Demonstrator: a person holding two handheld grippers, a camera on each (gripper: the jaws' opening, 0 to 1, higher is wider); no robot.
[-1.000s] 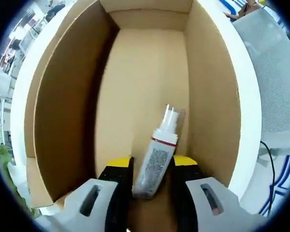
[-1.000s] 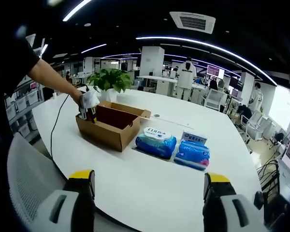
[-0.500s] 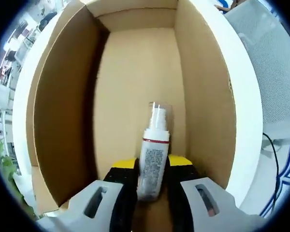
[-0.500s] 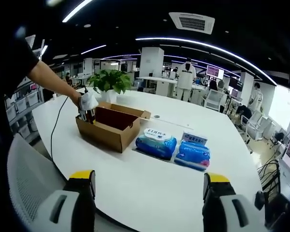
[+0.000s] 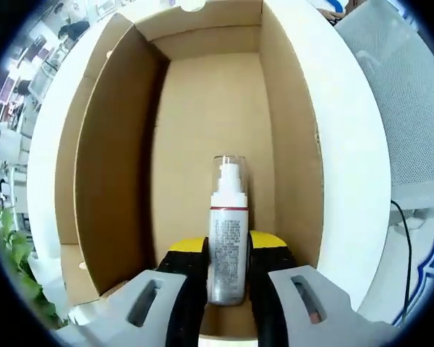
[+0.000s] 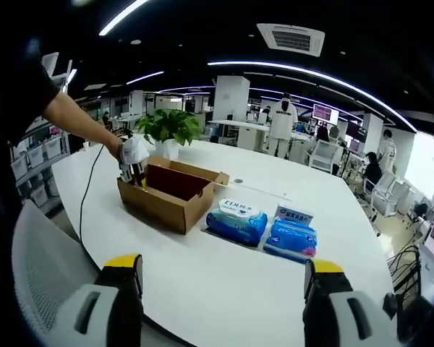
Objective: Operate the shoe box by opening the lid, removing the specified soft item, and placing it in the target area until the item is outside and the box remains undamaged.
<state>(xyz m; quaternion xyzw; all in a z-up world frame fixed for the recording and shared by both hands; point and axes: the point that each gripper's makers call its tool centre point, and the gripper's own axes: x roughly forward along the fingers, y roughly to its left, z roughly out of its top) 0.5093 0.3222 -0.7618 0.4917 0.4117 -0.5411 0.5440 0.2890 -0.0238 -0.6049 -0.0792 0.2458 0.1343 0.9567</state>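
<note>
Cardboard shoe box (image 5: 116, 166) holds the bottle (image 5: 227, 238), lengthwise, clamped by the left gripper (image 5: 228, 278); right gripper (image 6: 220, 289) gapes, idle.

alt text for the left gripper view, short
The left gripper is shut on a white spray bottle with a clear cap, inside an open cardboard box. The box sits on a white table; a grey mesh chair stands beside it.
</note>
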